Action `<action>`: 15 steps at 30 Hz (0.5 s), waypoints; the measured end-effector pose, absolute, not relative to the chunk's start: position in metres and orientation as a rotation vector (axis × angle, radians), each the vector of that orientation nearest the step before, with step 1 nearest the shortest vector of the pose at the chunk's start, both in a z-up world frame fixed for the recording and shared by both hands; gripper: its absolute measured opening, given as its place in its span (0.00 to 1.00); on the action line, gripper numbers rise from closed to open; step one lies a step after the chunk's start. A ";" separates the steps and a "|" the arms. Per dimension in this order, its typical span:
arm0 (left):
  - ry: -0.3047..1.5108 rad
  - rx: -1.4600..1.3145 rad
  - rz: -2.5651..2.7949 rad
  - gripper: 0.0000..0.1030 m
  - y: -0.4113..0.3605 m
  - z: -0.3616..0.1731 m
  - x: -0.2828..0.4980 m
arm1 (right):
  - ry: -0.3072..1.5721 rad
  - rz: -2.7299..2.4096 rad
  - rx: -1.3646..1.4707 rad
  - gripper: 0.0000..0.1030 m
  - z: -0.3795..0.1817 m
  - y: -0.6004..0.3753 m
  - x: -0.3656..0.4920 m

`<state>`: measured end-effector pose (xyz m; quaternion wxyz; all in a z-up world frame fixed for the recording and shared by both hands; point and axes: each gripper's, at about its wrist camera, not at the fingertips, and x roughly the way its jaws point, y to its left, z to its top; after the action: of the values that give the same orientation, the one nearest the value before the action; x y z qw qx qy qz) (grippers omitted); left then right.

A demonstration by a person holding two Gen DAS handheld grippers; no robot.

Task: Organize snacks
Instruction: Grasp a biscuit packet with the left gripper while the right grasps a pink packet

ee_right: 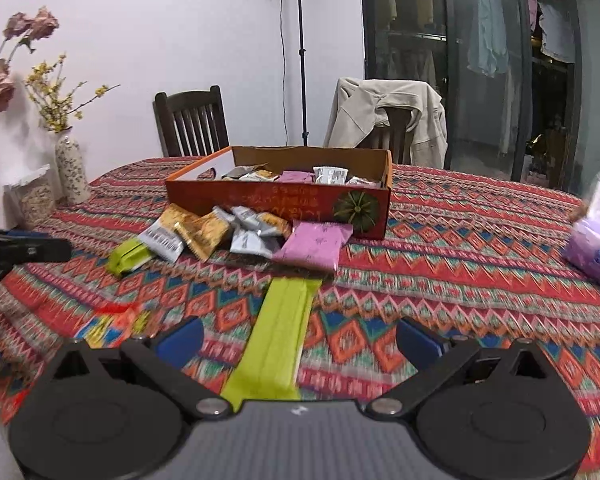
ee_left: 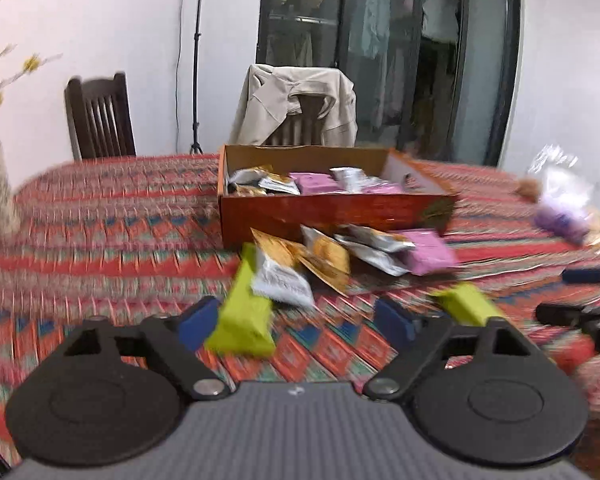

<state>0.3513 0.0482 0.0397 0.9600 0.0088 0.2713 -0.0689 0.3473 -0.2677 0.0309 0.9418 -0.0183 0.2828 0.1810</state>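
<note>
Snack pile (ee_right: 236,232) fronting orange box (ee_right: 284,204), vase (ee_right: 71,172) aside, left view blurred

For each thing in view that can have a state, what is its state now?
Left gripper: open, holds nothing.
Right gripper: open, holds nothing.
Orange box: no lid, partly filled with snacks.
Green bar: flat on the cloth, between the right fingers.
Second green bar: on the cloth, beside the left finger.
Pink packet: outside the box.

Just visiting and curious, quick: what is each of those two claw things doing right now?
Left gripper: open, holding nothing; a green snack bar lies by one finger.
Right gripper: open, holding nothing; another green bar lies between its fingers.
</note>
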 end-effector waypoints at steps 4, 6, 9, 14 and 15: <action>0.608 0.092 -0.141 0.59 0.041 0.024 0.404 | 0.595 0.364 -0.038 0.98 0.025 -0.259 0.397; 0.630 0.132 -0.136 0.57 0.035 0.015 0.425 | 0.618 0.363 -0.048 0.97 0.022 -0.252 0.425; 0.643 0.200 -0.151 0.57 0.025 0.004 0.445 | 0.640 0.364 -0.068 0.91 0.018 -0.239 0.461; 0.643 0.282 -0.147 0.57 0.013 -0.009 0.463 | 0.692 0.360 -0.046 0.80 0.000 -0.219 0.518; 0.630 0.286 -0.150 0.53 0.012 -0.010 0.462 | 0.701 0.357 -0.041 0.78 -0.003 -0.216 0.526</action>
<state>0.4623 0.0124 -0.0104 0.9380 0.1401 0.3085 -0.0733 0.5261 -0.2158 -0.0029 0.9235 -0.0201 0.3413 0.1741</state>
